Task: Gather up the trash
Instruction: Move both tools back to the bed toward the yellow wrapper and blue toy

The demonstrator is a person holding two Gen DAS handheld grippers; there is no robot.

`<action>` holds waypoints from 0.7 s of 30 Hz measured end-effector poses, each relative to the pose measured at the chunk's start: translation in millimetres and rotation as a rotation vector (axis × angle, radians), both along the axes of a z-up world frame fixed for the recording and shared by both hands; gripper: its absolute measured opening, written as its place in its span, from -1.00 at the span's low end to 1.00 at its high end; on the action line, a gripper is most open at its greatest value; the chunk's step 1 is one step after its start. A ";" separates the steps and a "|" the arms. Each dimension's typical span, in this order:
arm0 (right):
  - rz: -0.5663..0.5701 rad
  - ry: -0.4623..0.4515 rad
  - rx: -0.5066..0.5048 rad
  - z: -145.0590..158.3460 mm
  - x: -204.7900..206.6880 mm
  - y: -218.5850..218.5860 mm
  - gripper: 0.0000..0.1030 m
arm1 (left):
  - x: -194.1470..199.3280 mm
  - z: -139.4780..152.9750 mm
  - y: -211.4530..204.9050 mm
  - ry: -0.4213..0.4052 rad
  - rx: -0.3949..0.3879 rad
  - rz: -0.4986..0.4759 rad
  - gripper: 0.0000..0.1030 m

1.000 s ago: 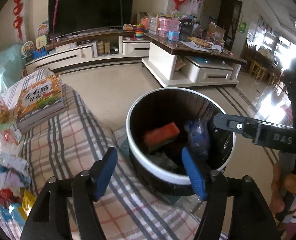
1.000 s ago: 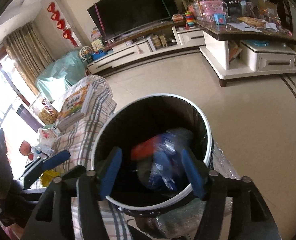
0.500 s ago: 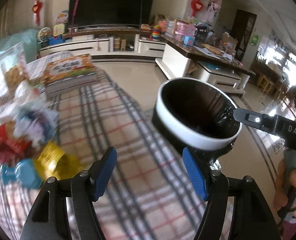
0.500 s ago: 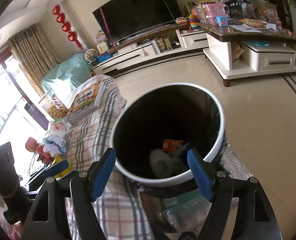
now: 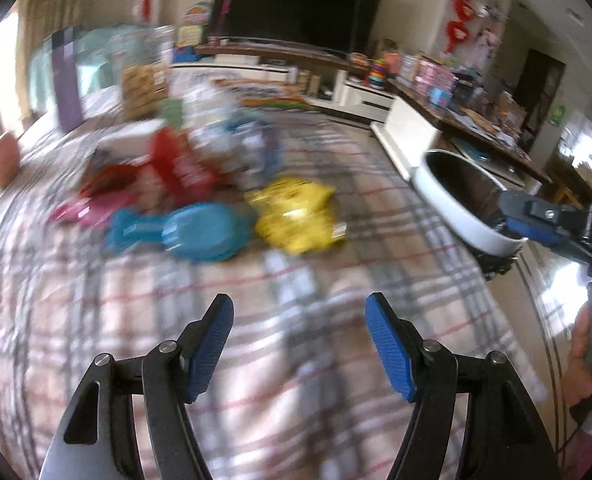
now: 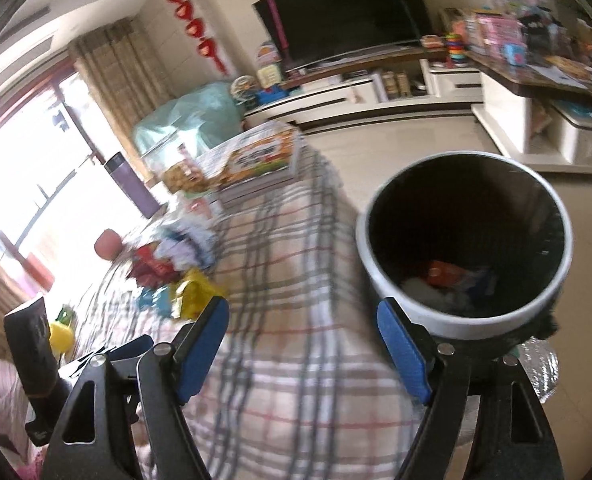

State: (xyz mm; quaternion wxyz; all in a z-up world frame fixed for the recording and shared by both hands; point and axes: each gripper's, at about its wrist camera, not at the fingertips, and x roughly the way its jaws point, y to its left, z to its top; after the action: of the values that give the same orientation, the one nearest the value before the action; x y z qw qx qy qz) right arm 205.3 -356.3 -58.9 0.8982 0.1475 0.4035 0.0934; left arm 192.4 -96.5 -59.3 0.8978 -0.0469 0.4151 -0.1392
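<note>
A white-rimmed black trash bin (image 6: 466, 240) stands beside the plaid-covered table (image 6: 296, 320); it holds an orange wrapper (image 6: 442, 270) and crumpled bits. It also shows in the left wrist view (image 5: 460, 196). On the table lie a yellow wrapper (image 5: 296, 216), a blue wrapper (image 5: 191, 232), red wrappers (image 5: 175, 168) and crumpled paper (image 5: 235, 140), all blurred. My left gripper (image 5: 298, 344) is open and empty above the cloth, short of the wrappers. My right gripper (image 6: 302, 348) is open and empty, between table edge and bin.
A book (image 6: 259, 156), a snack bag (image 6: 179, 176) and a purple bottle (image 6: 129, 184) stand at the table's far end. A TV cabinet (image 6: 356, 88) and a cluttered counter (image 6: 536, 72) lie beyond bare floor.
The blue wrapper left my right gripper and dropped into the bin. My left gripper swung left from the bin toward the wrappers on the table. My right gripper drew back and left.
</note>
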 end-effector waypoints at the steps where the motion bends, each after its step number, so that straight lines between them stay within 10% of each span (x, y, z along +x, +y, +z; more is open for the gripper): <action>1: 0.019 -0.006 -0.001 -0.6 -0.2 10.0 0.52 | -1.5 0.0 8.4 0.004 -0.002 0.014 0.32; 21: 0.173 0.022 -0.031 -47.0 38.9 109.2 0.52 | 47.2 -17.8 97.7 0.075 -0.121 0.125 0.32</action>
State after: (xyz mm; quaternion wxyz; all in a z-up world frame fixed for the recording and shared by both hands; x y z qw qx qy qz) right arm 244.2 -247.1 -105.9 0.8846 0.0991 0.4258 0.1625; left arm 239.6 1.2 -77.1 0.8840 -0.1323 0.4356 -0.1059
